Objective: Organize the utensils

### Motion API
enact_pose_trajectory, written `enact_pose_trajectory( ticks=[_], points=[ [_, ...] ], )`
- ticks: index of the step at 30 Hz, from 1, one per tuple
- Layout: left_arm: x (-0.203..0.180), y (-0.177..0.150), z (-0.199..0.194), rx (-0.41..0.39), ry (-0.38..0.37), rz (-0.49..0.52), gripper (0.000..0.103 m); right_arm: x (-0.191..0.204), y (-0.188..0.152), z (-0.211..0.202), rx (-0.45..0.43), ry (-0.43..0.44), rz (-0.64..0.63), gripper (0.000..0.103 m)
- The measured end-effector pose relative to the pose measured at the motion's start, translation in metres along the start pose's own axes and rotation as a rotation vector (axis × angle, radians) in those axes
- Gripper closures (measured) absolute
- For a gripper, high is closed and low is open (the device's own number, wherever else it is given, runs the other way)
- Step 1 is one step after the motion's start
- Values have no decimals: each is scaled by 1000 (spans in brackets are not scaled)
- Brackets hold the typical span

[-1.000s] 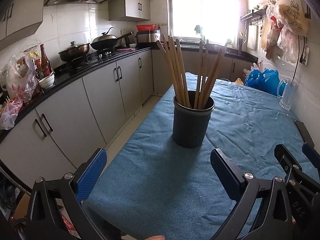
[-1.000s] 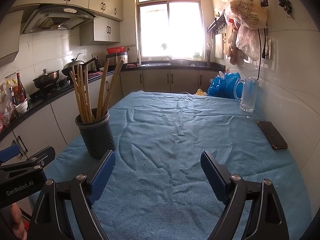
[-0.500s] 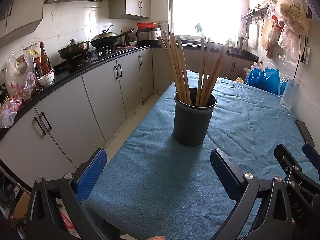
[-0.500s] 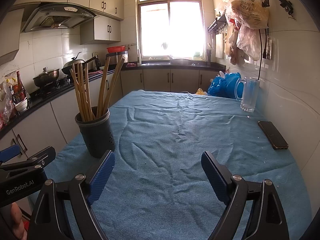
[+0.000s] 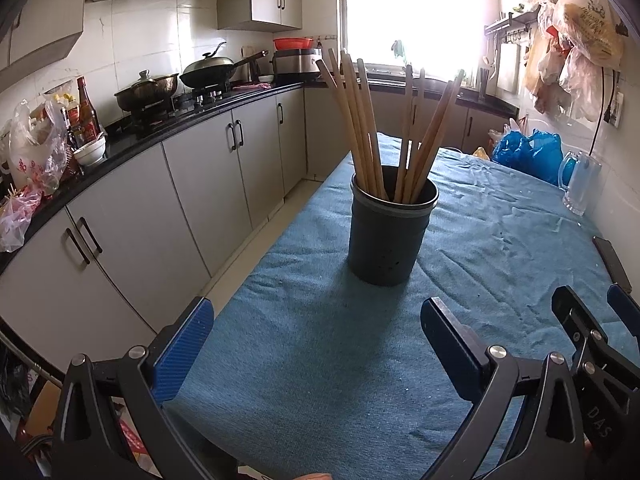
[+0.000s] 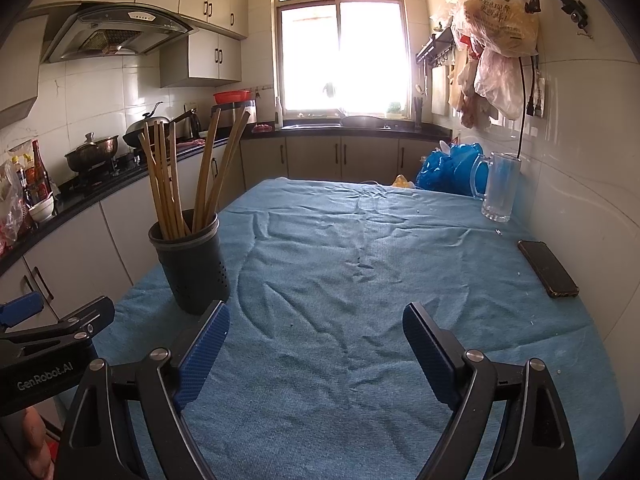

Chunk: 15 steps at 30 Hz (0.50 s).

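A dark round utensil holder (image 5: 390,232) stands upright on the blue tablecloth (image 5: 312,352), with several long wooden chopsticks (image 5: 362,120) leaning in it. It also shows in the right wrist view (image 6: 191,266), at the table's left side, with its chopsticks (image 6: 164,184). My left gripper (image 5: 316,334) is open and empty, low over the cloth, short of the holder. My right gripper (image 6: 316,344) is open and empty over the cloth, with the holder just beyond its left finger (image 6: 204,354).
A black phone (image 6: 547,268) lies near the table's right edge. A glass mug (image 6: 498,186) and blue plastic bags (image 6: 450,172) stand at the far right. Kitchen cabinets (image 5: 168,200) and a counter with pots (image 5: 146,88) run along the left. Bags hang on the right wall (image 6: 496,32).
The holder sits slightly closer and lower in the left wrist view; both grippers have edged forward a little. Both stay open and empty.
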State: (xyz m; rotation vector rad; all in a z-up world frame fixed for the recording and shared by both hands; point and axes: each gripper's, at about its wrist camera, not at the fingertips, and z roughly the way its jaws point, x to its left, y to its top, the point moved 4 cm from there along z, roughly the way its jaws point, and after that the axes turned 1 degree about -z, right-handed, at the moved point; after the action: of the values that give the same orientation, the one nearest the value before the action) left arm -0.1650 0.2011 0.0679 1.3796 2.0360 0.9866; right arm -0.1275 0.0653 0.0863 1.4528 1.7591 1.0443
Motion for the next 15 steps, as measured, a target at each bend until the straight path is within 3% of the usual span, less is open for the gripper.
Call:
enact_pose_trajectory(
  ticks=[15],
  points=[
    [-7,7,-9,-18,14,20,0,-1,0,3,-5,19,2,11]
  ],
)
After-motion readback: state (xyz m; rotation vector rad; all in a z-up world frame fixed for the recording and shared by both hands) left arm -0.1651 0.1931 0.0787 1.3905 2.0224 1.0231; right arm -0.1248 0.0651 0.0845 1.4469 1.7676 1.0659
